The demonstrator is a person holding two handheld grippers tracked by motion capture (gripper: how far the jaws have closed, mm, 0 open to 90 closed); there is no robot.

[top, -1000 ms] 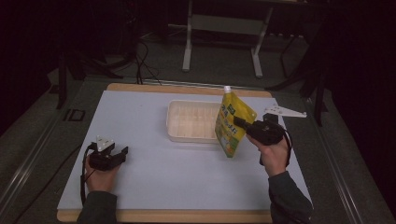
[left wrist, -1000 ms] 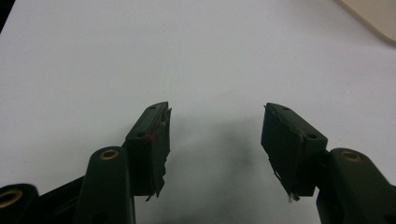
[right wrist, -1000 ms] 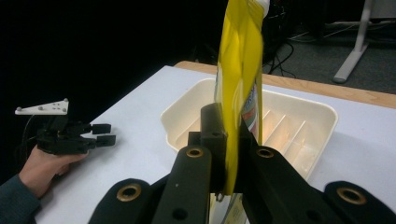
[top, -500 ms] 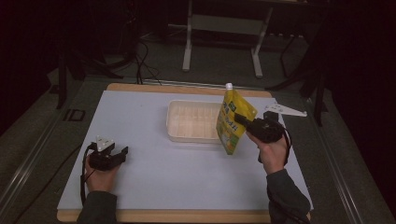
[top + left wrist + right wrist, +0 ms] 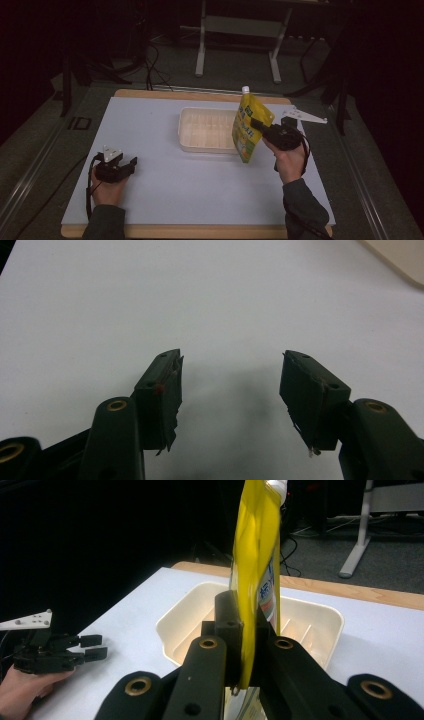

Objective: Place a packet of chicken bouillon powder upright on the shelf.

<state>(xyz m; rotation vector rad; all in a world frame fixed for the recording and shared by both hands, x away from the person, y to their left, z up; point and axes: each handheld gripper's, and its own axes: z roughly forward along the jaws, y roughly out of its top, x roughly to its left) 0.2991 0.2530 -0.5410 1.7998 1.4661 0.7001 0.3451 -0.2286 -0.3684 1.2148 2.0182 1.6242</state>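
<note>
right gripper (image 5: 261, 126) jaws clamped on yellow spouted pouch (image 5: 248, 131), held upright at the right edge of the white tray (image 5: 200, 131), not yet inside; left gripper (image 5: 126, 165) jaws apart, idle on table (image 5: 200, 185).

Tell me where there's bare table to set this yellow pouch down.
Free: the white mat between the left gripper and right gripper, in front of the tray. Also the mat's far-left stretch beside the tray. Crowded: around the yellow pouch at the tray's right end.
</note>
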